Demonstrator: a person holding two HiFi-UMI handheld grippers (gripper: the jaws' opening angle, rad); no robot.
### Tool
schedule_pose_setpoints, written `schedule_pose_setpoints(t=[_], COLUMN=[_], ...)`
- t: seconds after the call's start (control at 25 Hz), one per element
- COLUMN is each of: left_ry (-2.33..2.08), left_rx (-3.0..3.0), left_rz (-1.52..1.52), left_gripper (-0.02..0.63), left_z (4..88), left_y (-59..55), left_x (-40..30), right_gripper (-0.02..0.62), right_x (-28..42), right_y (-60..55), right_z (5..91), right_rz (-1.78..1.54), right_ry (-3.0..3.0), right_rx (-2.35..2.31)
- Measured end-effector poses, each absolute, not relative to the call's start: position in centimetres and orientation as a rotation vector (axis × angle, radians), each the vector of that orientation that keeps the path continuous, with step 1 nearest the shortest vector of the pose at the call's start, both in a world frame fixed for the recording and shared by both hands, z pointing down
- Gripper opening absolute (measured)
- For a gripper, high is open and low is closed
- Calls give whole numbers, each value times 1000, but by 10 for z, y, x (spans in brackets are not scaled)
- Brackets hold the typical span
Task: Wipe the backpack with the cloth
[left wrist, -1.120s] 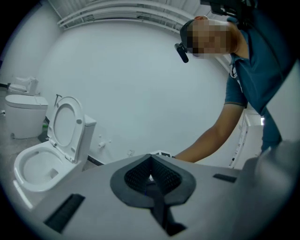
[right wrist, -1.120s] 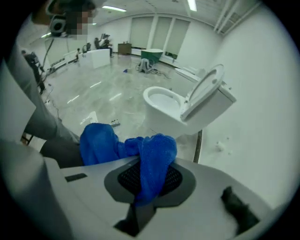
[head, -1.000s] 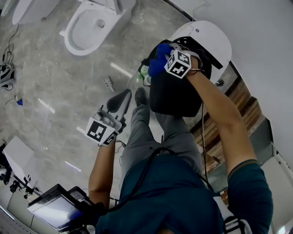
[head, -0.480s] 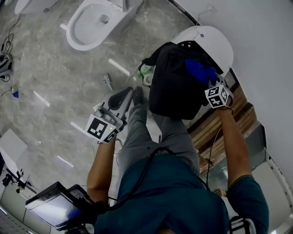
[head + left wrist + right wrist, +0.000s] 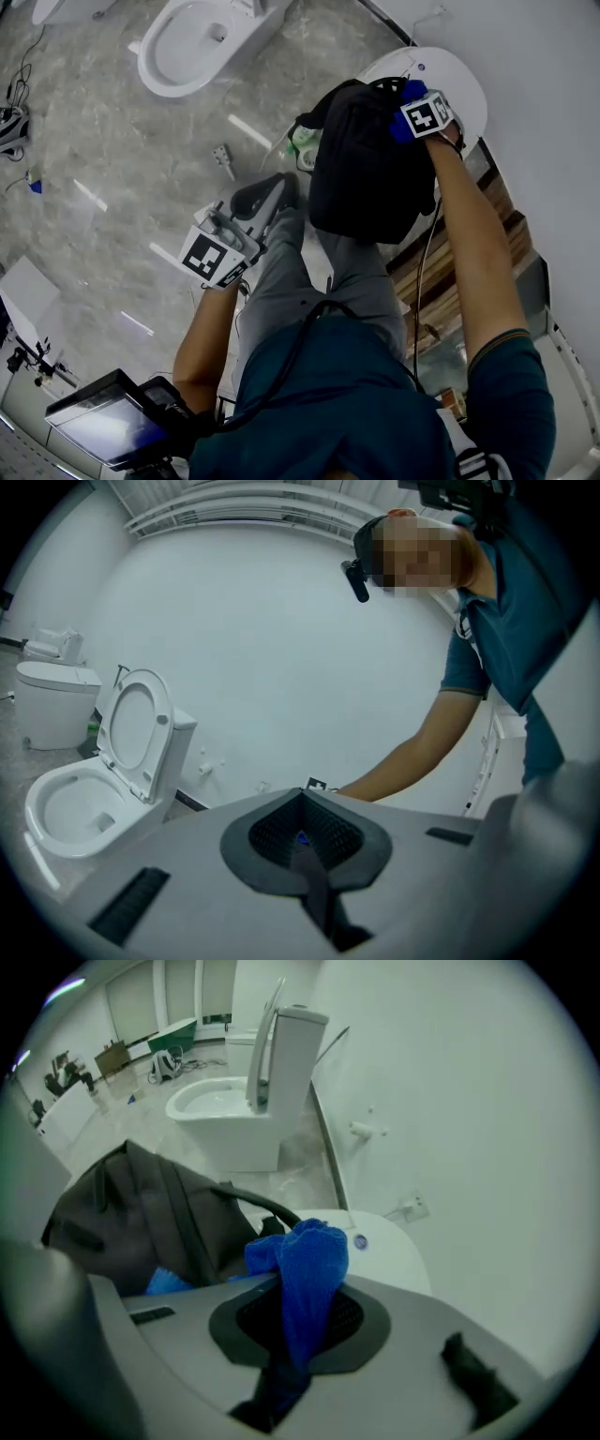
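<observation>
A black backpack [image 5: 370,178] sits on the closed white lid of a toilet [image 5: 459,75] by the wall. My right gripper [image 5: 410,105] is at the backpack's far upper right corner, pointing steeply down, shut on a blue cloth [image 5: 403,127]. In the right gripper view the cloth [image 5: 305,1265] bunches up out of my shut right gripper [image 5: 300,1309], with the backpack [image 5: 141,1218] just left of it and the lid [image 5: 380,1246] behind. My left gripper [image 5: 277,192] hangs left of the backpack, apart from it. In its own view the left gripper [image 5: 305,841] is shut on nothing.
A second toilet [image 5: 202,42] with its seat up stands at the far left on the marble floor. A green and white bottle [image 5: 302,145] sits by the backpack's left edge. Wooden slats [image 5: 469,234] run along the wall at right. A screen device [image 5: 103,427] is at lower left.
My right gripper swept the cloth from the backpack's upper left across to its right side, then up to the far right corner. The left gripper stayed almost still.
</observation>
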State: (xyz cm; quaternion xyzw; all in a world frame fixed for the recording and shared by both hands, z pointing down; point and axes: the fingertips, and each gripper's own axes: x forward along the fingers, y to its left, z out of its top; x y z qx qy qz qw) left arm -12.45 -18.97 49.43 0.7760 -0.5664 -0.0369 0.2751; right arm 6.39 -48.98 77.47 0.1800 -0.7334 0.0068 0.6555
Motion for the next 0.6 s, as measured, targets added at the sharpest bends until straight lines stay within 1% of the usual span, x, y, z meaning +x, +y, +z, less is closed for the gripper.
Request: schedule_pose_setpoints(t=[0.16, 0.28, 0.36, 0.52, 0.6], left_ry=[-1542, -1562, -1565, -1597, -1605], left_rx=[2057, 2018, 2008, 1996, 1995], left_rz=[-108, -114, -118, -143, -157], left_gripper=[5, 5, 5, 5, 5], left_z=[502, 505, 505, 501, 499], left_y=[-180, -169, -166, -168, -171], left_x=[-133, -138, -140, -152, -156], right_gripper=[35, 35, 35, 35, 35], right_x=[-20, -54, -51, -4, 11], right_y=[-465, -441, -425, -425, -428], right_z=[790, 783, 785, 789, 784], right_rz=[314, 346, 319, 360, 327], right_ry=[-1768, -1871, -1916, -1894, -1880], right_rx=[448, 410, 340, 382, 391])
